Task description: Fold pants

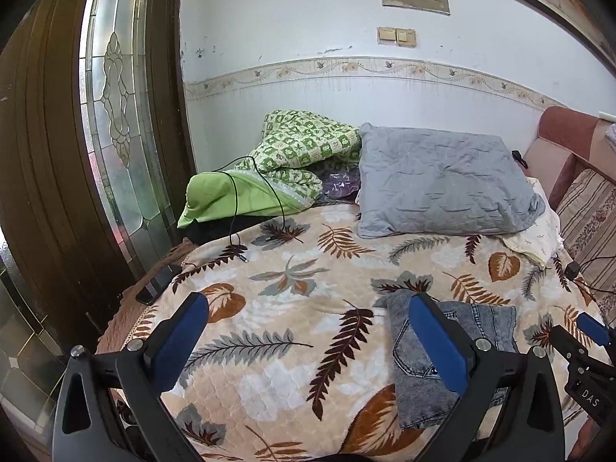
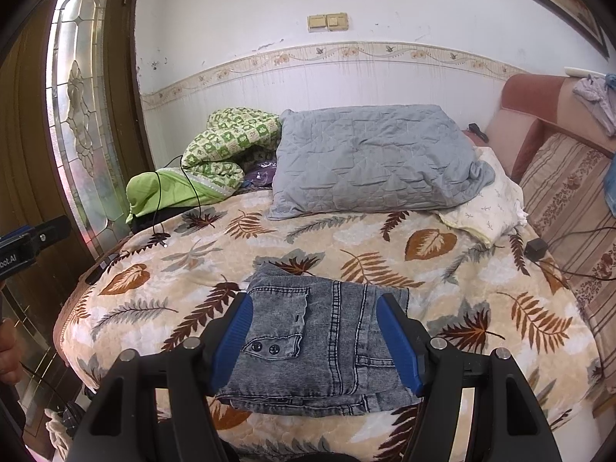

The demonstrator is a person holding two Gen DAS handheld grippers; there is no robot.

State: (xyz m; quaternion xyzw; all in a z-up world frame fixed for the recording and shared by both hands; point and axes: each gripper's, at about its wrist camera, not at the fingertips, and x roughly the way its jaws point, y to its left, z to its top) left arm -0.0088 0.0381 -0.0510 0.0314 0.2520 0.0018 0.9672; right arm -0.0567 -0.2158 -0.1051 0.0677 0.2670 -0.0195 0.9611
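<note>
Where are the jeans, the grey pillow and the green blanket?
jeans [image 2: 327,342]: right wrist view, on the middle of the folded denim.
grey pillow [image 2: 369,158]: right wrist view, on its quilted middle.
green blanket [image 1: 308,146]: left wrist view, on the checked patterned part.

Pants [image 2: 327,342]: grey denim, folded into a compact stack, lying on the leaf-print bed [image 2: 481,281].
Right gripper [image 2: 321,340]: blue fingers [image 2: 231,346] spread wide, either side of the stack, nothing held.
Pillow [image 2: 377,161]: grey, behind.

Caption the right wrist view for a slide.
Open right gripper hovers over folded jeans on a leaf-print bedspread, grey pillow behind.
</note>
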